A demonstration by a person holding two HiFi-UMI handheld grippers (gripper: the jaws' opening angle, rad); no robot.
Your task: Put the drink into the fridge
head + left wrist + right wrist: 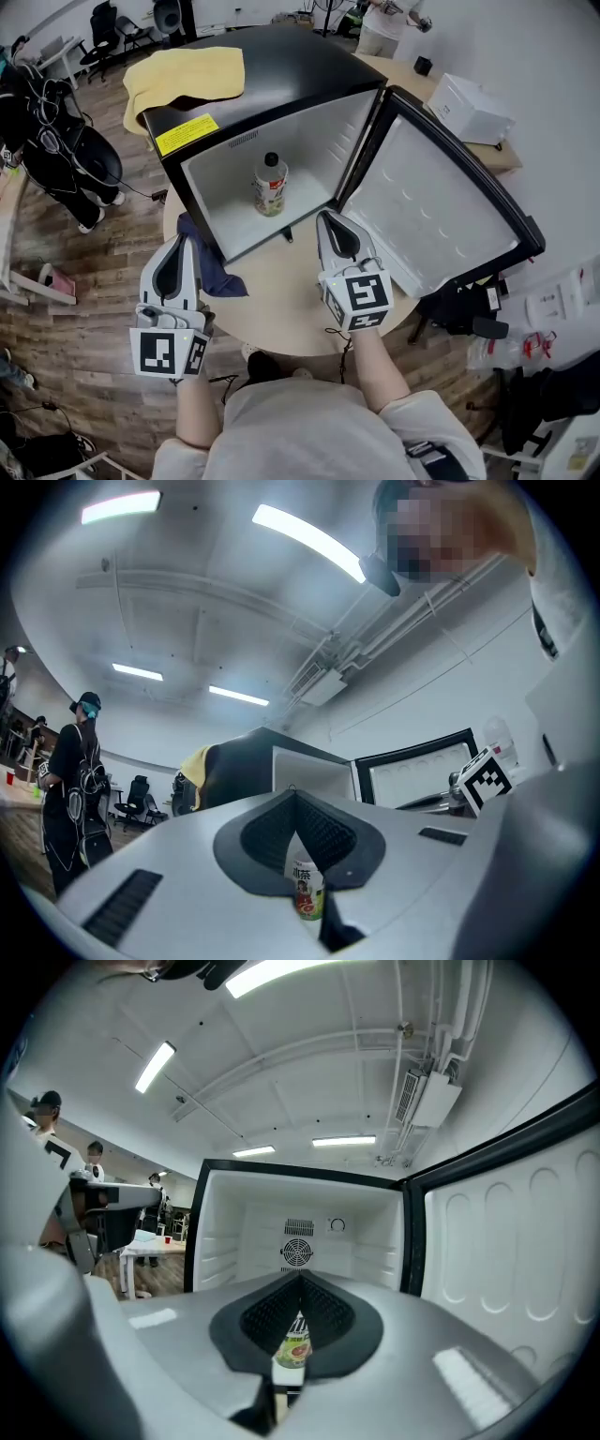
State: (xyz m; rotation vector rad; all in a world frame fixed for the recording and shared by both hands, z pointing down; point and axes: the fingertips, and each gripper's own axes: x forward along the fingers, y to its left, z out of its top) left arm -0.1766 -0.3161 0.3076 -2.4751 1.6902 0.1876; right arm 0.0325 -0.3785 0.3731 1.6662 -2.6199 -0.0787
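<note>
While held side by side close to the chest, one in each hand, over the near half of the round wooden table (281, 314), clamping nothing at all. Left gripper (185, 241): jaws closed tip to tip, empty. Right gripper (329, 218): likewise pinched together and empty, aimed into the open fridge (291, 66). Just beside the left one, on the table at the fridge's front left corner, a crumpled dark blue cloth (214, 270). Next out, the small black fridge itself, standing on the table, with door (427, 211) swung wide to the right and white liner showing. Inside, on the white floor, the drink (270, 185): a white-capped bottle, upright, with a green and red label, well apart from both grippers, glimpsed in each gripper view through the notch under the closed tips. Behind it, on the rear wall, a round fan grille (297, 1252). On the fridge top, toward the far left, a yellow towel (187, 77); on the front lip, a yellow sticker (186, 134). Farther off, a white box (469, 108) on a tan surface past the door, office chairs (112, 33) at the back, and a person in dark clothes (70, 799) standing off to the left.
</note>
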